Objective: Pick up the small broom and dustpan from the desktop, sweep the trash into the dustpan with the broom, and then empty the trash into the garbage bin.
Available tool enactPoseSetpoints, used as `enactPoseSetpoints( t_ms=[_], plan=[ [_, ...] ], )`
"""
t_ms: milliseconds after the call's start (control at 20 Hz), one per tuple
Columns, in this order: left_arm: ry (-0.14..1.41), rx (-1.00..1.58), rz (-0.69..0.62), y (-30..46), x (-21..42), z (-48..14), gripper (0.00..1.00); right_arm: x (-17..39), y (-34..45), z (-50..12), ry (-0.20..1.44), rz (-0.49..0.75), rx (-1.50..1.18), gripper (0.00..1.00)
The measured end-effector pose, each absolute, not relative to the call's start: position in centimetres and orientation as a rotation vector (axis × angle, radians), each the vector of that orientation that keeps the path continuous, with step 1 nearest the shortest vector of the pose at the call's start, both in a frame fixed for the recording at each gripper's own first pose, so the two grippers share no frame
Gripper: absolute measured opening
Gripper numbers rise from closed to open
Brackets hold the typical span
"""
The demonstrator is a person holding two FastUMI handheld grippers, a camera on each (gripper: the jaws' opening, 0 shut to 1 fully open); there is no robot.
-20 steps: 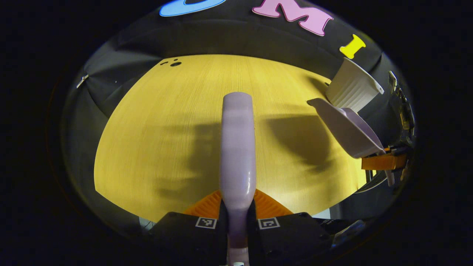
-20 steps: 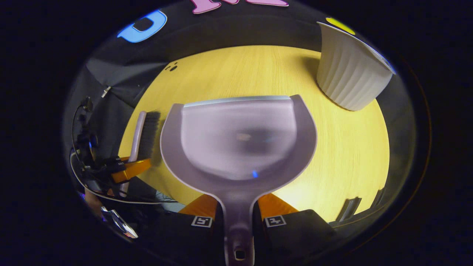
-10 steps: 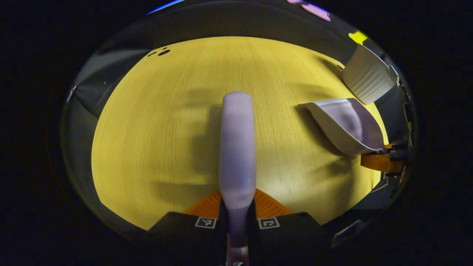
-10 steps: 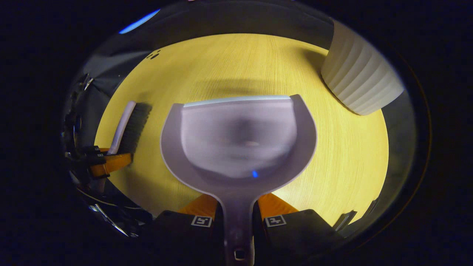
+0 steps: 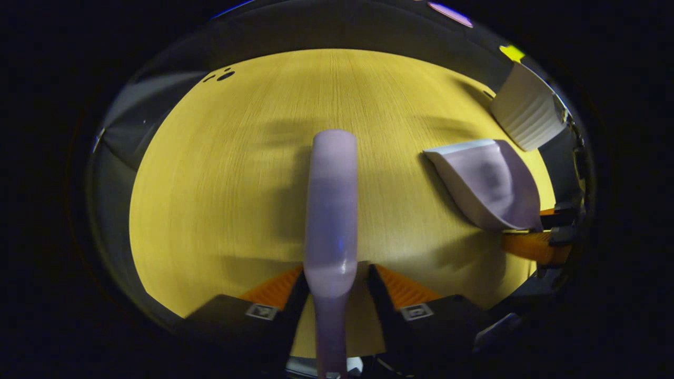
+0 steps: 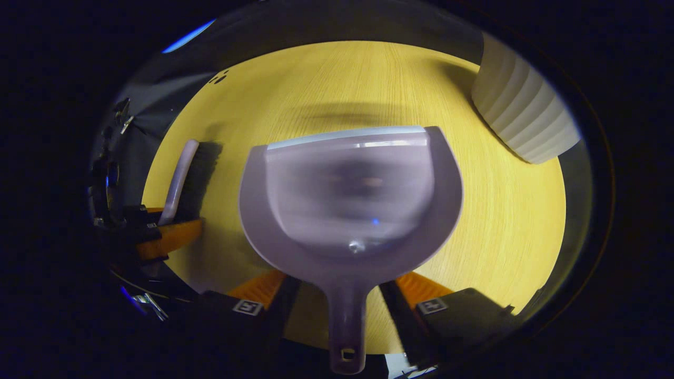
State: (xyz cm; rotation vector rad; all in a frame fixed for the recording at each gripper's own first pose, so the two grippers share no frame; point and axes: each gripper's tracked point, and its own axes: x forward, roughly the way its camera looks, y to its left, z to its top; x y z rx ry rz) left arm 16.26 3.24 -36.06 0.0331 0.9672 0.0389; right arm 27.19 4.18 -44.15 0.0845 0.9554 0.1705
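The pale lilac small broom [image 5: 331, 210] lies along the yellow wooden desktop [image 5: 210, 184], seen from its back. Its handle runs between the spread fingers of my left gripper [image 5: 337, 295], which is open and no longer presses on it. The lilac dustpan [image 6: 350, 195] rests flat on the desktop [image 6: 500, 210], mouth pointing away. Its handle passes between the parted fingers of my right gripper [image 6: 342, 300], also open. From the left gripper view the dustpan [image 5: 487, 184] sits to the right. From the right gripper view the broom [image 6: 184, 179] and its dark bristles lie to the left.
The white ribbed garbage bin [image 6: 526, 121] stands at the far right of the desktop, beyond the dustpan, and appears as the bin [image 5: 526, 113] in the left gripper view. Small dark holes [image 5: 224, 76] mark the far left corner. Black cloth wall surrounds the desktop.
Both grippers went from shut to open: the left's fingers spread off the broom handle, the right's off the dustpan handle. Both tools came lower, toward the desktop.
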Motion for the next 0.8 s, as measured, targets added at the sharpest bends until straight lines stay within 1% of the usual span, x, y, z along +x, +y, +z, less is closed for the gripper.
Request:
enactPoseSetpoints(
  t_ms=[50,100,150,200,400,550,650,800],
  plan=[
    [0.951,0.040,0.052,3.2,16.6,-36.2,0.82,27.1,4.0,-43.6,0.948,0.164,0.093,1.00],
    [0.928,0.051,0.058,3.5,16.4,-35.1,0.98,26.9,4.0,-43.6,0.933,0.160,0.106,0.99],
    [0.896,0.062,0.061,3.5,16.4,-34.2,0.96,26.7,3.9,-43.0,0.913,0.154,0.117,0.99],
    [0.859,0.070,0.062,3.3,16.3,-33.0,0.97,26.4,3.9,-42.6,0.894,0.148,0.124,0.99],
    [0.639,0.067,0.024,1.9,16.1,-26.4,0.96,25.4,3.0,-38.8,0.777,0.107,0.115,0.99],
    [0.430,0.085,0.001,0.6,14.6,-20.2,0.96,24.7,2.2,-33.5,0.608,0.070,0.129,1.00],
    [0.290,0.114,0.007,0.4,13.1,-16.8,0.96,23.6,1.6,-28.9,0.484,0.049,0.127,0.99],
    [0.123,0.079,-0.020,-1.6,8.5,-12.5,0.96,20.5,2.4,-23.0,0.313,0.074,0.134,0.99]
  ],
)
